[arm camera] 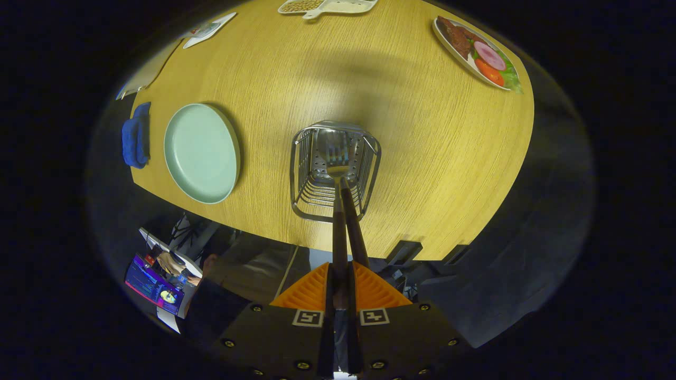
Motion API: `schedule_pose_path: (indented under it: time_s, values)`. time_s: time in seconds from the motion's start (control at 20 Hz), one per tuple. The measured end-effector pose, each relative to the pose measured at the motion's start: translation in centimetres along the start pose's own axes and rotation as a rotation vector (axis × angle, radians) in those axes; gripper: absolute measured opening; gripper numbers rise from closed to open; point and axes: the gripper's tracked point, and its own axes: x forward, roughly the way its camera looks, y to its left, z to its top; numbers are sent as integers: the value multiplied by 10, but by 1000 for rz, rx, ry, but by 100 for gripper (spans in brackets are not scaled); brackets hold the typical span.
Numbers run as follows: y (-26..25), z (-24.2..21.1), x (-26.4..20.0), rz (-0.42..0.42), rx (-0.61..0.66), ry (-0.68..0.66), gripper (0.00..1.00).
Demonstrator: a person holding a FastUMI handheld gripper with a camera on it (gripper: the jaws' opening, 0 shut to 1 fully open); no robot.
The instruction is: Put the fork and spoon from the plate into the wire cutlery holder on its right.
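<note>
The gripper (pixel 340 285) has its two fingers pressed tight together on the dark handles of the fork (pixel 338 158) and the spoon (pixel 353 221), both clamped side by side between the pads. The two handles run straight out ahead of the fingers, long axes nearly parallel, heads pointing away from the gripper and down into the wire cutlery holder (pixel 334 171). The fork's tines sit inside the holder's open top, over its perforated floor; the spoon's bowl is hidden by the fork, so I can't make it out. The holder stands upright on the wooden table (pixel 422 148). To its left lies the pale green plate (pixel 202 153), bare, and just beyond that a folded blue cloth (pixel 136 136). Far off by the table's rim is a dish of food (pixel 478 53).
</note>
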Motion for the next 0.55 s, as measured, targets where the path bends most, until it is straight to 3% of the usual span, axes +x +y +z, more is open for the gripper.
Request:
schedule_pose_path:
  time_s: [0.3, 0.45, 0.55]
  values:
    - [-1, 8, -21, 41, 19, -103, 18]
    - [0, 14, -36, 45, 31, -250, 26]
    - [10, 13, -49, 38, 24, -381, 26]
